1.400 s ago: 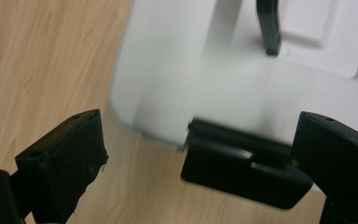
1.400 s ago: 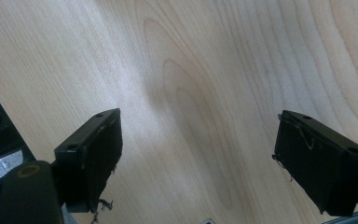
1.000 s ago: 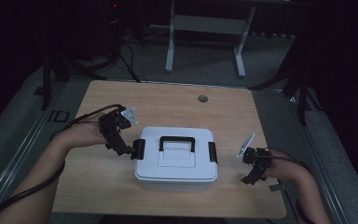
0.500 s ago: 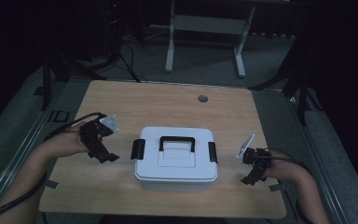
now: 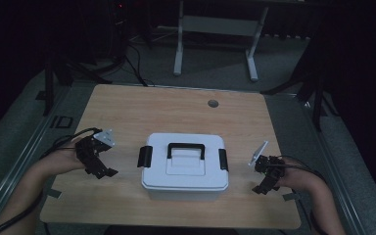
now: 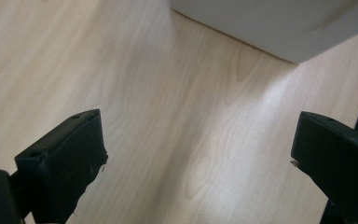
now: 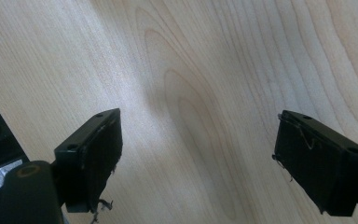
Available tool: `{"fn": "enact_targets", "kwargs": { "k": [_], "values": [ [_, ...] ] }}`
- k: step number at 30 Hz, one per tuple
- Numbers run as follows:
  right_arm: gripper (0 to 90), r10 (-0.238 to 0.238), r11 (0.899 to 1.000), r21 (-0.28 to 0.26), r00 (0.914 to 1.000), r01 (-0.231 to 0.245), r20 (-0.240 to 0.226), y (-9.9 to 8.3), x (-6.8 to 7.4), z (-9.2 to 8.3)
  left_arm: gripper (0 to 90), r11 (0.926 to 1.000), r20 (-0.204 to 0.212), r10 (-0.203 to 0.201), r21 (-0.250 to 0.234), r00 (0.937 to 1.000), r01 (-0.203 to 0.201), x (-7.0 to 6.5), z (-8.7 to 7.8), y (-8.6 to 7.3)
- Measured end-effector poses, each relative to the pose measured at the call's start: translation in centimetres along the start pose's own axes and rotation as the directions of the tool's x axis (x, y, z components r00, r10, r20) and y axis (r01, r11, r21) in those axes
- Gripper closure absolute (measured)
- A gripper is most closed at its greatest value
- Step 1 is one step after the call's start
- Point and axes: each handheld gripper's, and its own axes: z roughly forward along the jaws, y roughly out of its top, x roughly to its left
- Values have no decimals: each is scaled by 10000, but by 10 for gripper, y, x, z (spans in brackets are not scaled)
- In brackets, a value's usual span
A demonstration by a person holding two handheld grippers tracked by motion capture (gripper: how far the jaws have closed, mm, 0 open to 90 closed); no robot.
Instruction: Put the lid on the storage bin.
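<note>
We see a white lidded box [image 5: 184, 166] sitting just below the centre of the high view, on the light wooden worktop [image 5: 127, 107], with a black carry handle [image 5: 186, 148] lying on its lid and a black latch on each short side, the left latch [image 5: 144, 156] and the right latch [image 5: 223, 159]. Our left hand-held gripper [image 5: 98, 169] rests at the left of the frame, near the box but apart from it, its jaws spread wide and empty; in the left gripper view a white corner of the box [image 6: 279, 28] fills the upper right. Our right hand-held gripper [image 5: 264, 183] sits at the lower right, also apart from the box, jaws spread and holding nothing, with bare wood grain beneath them in the right gripper view. We judge the step in hand to be an approach to the box, most likely to its side latches. To do it well we would bring each gripper in level toward its own latch, keep the jaws spread until a latch sits squarely between them, and work both sides evenly so the box does not slide or twist on the smooth wood.
</note>
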Motion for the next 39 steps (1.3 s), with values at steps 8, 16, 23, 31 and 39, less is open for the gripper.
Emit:
{"fn": "enact_targets", "kwargs": {
  "k": [8,16,23,31,39],
  "values": [
    [147,83,10000,7,10000,-83,-31,-4,0,3,23,9995,355,-138,-285,9993,148,-1,11,-20],
    [147,188,9997,-169,9998,-188,-19,-5,-1,2,23,9994,293,-310,-170,9991,315,-3,22,-36],
    [138,226,9993,-288,9997,-223,99,-8,-2,3,23,9981,129,-426,-448,9990,431,-5,33,-54],
    [129,356,9982,-501,9985,-335,420,-11,-4,1,23,9922,47,-964,-785,9953,965,-5,44,-72],
    [115,763,9920,-1082,9918,-651,1024,-18,-7,2,23,9729,-13,-1645,-1652,9864,1620,-4,51,-85]
  ]
}}
